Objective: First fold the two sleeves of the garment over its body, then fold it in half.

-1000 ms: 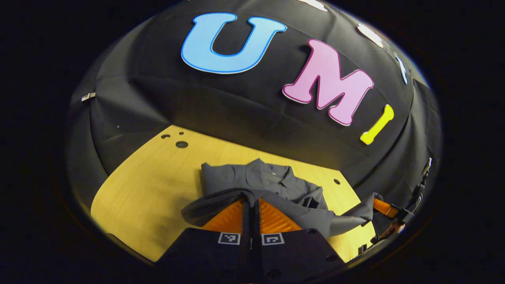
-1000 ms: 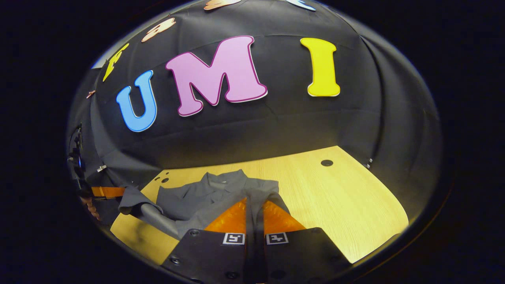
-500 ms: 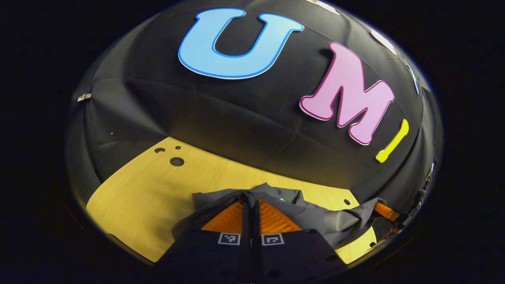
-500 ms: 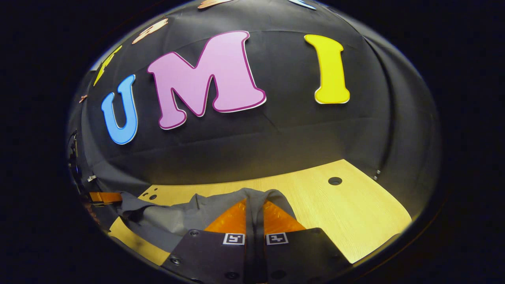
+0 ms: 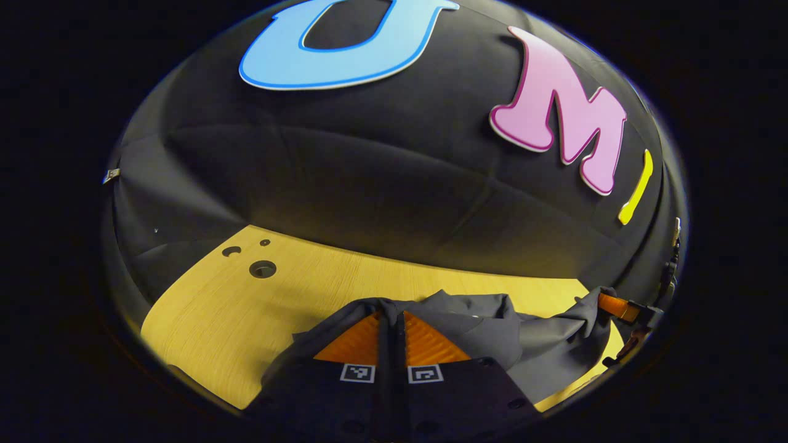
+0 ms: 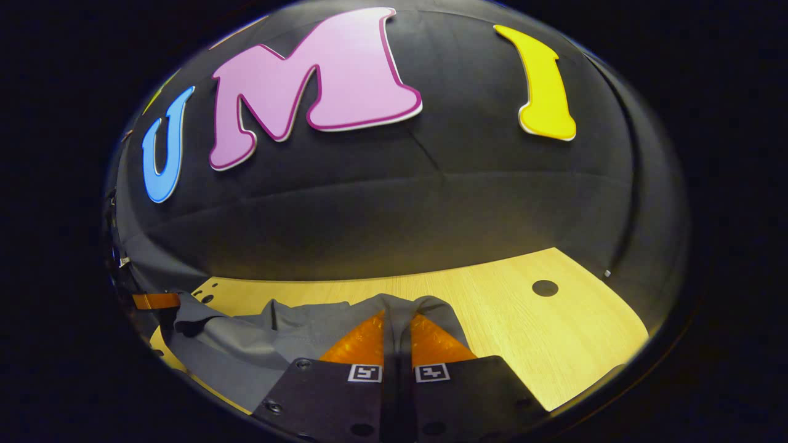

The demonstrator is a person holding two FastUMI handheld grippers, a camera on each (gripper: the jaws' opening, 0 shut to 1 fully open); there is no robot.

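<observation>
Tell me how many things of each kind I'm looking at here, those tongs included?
Tongs: 2, left and right
Shirt: 1, grey
Table: 1, wooden
Total: 4

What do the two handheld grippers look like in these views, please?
Each gripper, left gripper and right gripper, has a dark, flat-faced body with round screw heads and two small square black-and-white markers. Its two fingers are triangular with ribbed faces.

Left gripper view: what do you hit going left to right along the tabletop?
Holes in the wooden table → left tongs shut on the grey shirt → right tongs, also gripping the shirt.
</observation>
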